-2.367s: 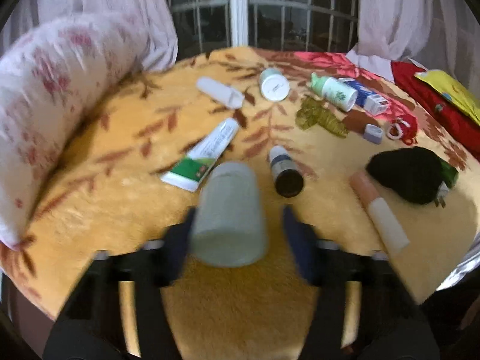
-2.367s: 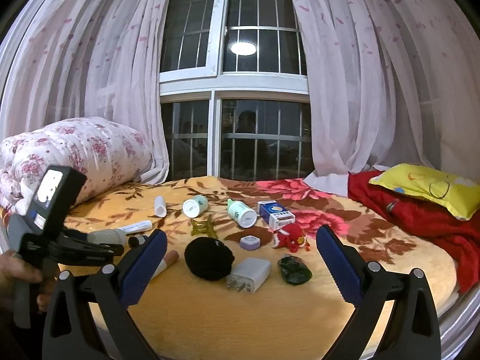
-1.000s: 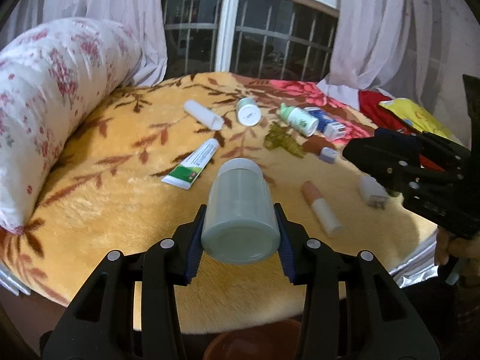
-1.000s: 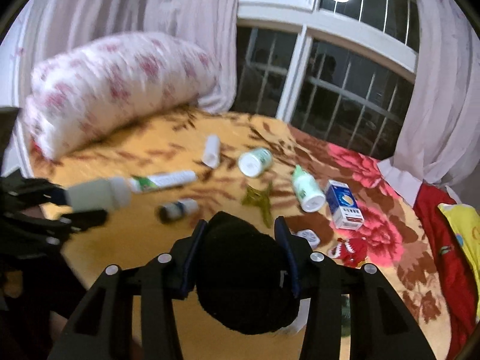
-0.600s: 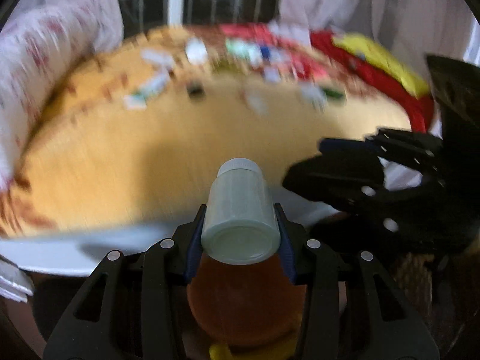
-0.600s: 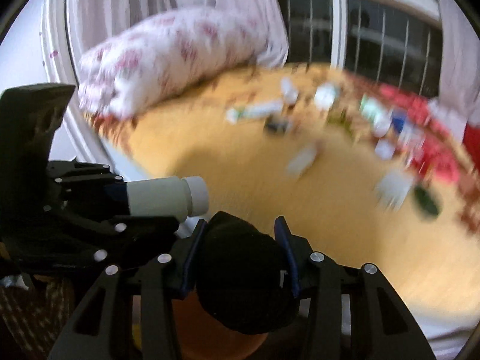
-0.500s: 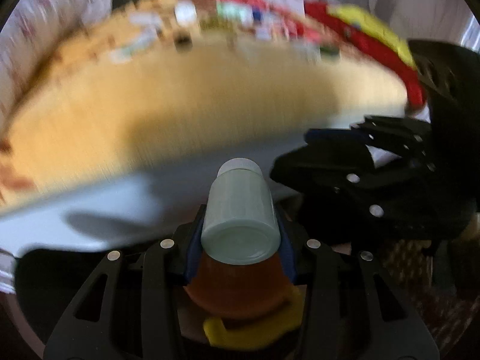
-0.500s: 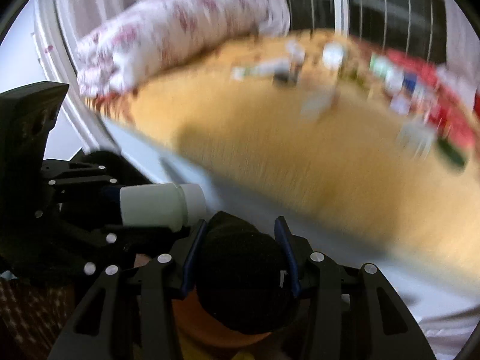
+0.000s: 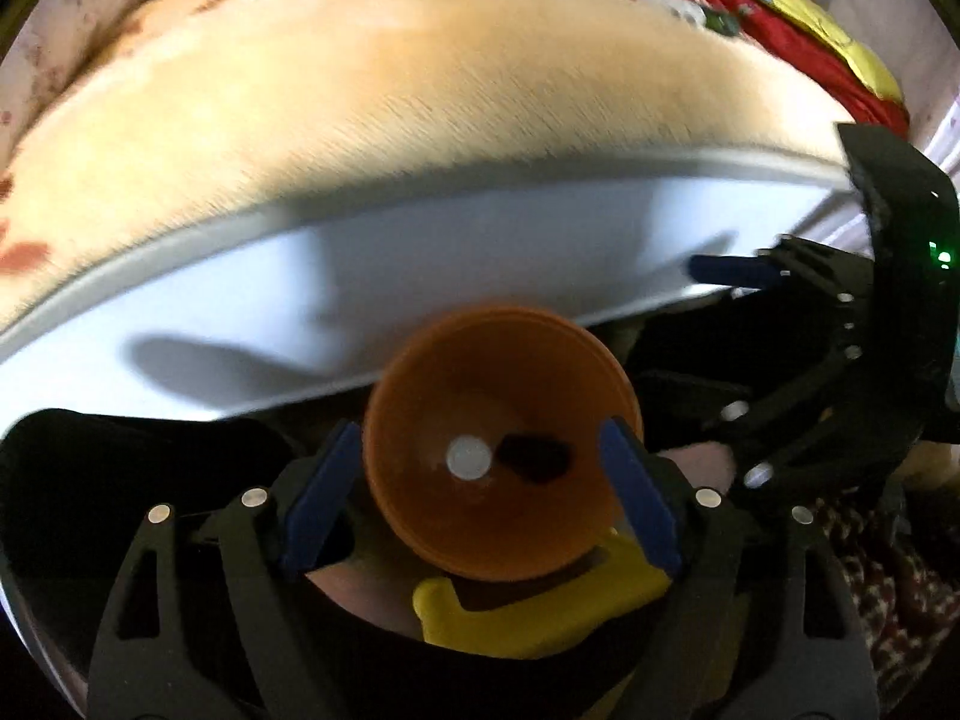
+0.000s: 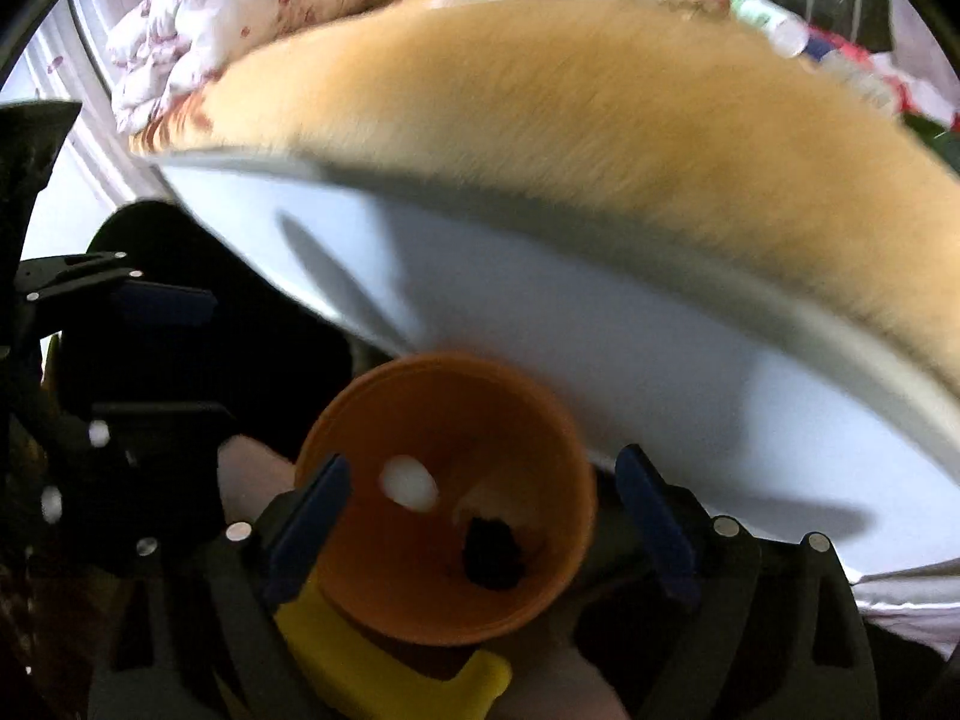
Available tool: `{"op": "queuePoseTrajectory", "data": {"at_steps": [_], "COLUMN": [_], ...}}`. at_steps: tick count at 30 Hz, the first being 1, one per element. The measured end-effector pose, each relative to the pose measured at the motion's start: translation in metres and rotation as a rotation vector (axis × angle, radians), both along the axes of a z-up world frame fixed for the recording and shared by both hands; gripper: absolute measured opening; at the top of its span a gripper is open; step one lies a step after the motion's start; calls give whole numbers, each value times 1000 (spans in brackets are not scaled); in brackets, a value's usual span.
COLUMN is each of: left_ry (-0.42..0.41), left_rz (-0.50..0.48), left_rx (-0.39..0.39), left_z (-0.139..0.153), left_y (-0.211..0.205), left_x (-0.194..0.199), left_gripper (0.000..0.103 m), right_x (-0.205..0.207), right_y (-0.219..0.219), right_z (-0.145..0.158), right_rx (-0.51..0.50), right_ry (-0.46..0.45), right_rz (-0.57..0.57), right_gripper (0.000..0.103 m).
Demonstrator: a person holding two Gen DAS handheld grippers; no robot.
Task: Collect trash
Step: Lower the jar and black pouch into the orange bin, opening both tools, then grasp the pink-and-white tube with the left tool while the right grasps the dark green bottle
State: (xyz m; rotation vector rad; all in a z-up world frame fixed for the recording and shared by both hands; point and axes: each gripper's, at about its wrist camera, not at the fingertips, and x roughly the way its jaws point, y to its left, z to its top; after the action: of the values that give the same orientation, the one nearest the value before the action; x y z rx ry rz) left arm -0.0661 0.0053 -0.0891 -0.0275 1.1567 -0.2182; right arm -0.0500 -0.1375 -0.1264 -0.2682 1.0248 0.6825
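Observation:
An orange bin [image 9: 432,516] stands on the floor below the bed's edge, also in the right wrist view as the orange bin [image 10: 540,540]. The white bottle [image 9: 469,459] and the black lump [image 9: 534,458] lie at its bottom; in the right wrist view the white bottle [image 10: 408,489] and black lump [image 10: 492,558] show there too. My left gripper [image 9: 480,480] hangs over the bin, its jaws opening, nothing between them. My right gripper [image 10: 480,516] does the same, jaws opening and empty. The right gripper [image 9: 738,271] shows at the right of the left wrist view.
The bed with its yellow fleece blanket [image 9: 390,78] and white side panel [image 9: 420,264] rises just behind the bin. Several small items [image 10: 774,24] lie far back on it. A yellow handle [image 9: 540,612] sticks out under the bin. A floral quilt [image 10: 252,6] lies at left.
Both grippers came down over the orange bin and opened. The white bottle left the left jaws and the black lump left the right jaws; both now lie in the bin.

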Motion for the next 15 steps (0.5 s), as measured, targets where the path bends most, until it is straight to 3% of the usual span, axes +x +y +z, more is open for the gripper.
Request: {"op": "queuePoseTrajectory", "data": {"at_steps": [6, 8, 10, 12, 15], "left_ry": [-196, -300, -356, -377, -396], "left_rz": [36, 34, 33, 31, 49], "left_rx": [-61, -77, -79, -84, -81], "left_z": [61, 85, 101, 109, 106], "left_y": [7, -4, -16, -27, -46], "left_x": [21, 39, 58, 81, 113], "left_gripper": [79, 79, 80, 79, 79], "right_x": [12, 18, 27, 39, 62], "right_y": [-29, -43, -62, -78, -93], "right_z": [64, 93, 115, 129, 135], "right_rx": [116, 154, 152, 142, 126], "right_ry": [-197, -320, -426, -503, -529], "right_rz": [-73, -125, -183, -241, -299], "right_gripper": [88, 89, 97, 98, 98]}}
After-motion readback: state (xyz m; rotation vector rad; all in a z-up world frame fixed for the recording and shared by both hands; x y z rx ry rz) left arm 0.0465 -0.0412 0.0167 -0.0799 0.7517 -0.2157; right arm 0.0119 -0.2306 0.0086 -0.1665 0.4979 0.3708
